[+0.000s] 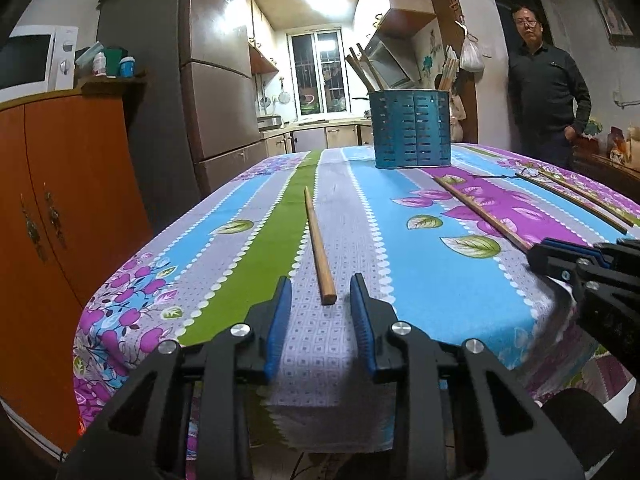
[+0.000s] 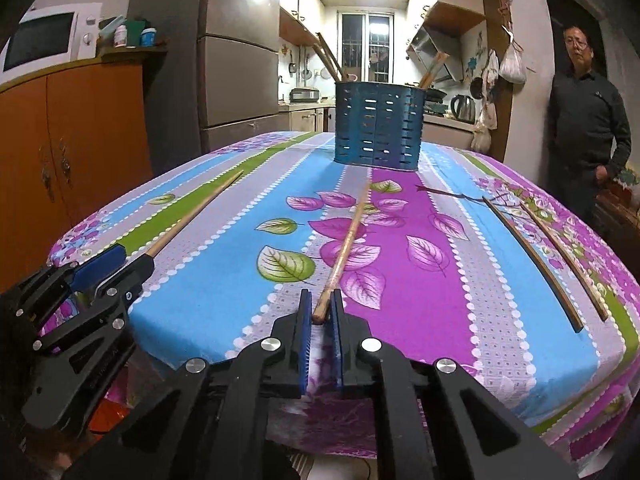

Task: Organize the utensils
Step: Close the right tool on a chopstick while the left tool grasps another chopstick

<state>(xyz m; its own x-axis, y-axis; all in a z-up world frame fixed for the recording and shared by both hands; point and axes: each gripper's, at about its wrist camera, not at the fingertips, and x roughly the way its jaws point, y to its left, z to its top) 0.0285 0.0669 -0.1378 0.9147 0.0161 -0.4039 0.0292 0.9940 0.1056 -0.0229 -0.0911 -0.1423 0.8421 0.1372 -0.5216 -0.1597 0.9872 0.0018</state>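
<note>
A blue slotted utensil holder (image 1: 412,132) (image 2: 378,132) stands at the far end of the table with several chopsticks in it. My left gripper (image 1: 320,304) (image 2: 128,264) is open; the near end of a wooden chopstick (image 1: 316,240) (image 2: 192,216) lies between its fingertips with a gap on each side. My right gripper (image 2: 321,308) (image 1: 536,250) is shut on the near end of a second wooden chopstick (image 2: 344,248) (image 1: 480,212), which rests on the floral tablecloth (image 2: 224,272). Two dark chopsticks (image 2: 532,260) (image 1: 572,204) lie side by side at the right.
A person in dark clothes (image 1: 548,92) (image 2: 588,128) stands beyond the table's right corner. An orange cabinet (image 1: 68,200) with a microwave (image 1: 36,60) on top stands left of the table, beside a fridge (image 1: 216,92). The table's near edge runs just under both grippers.
</note>
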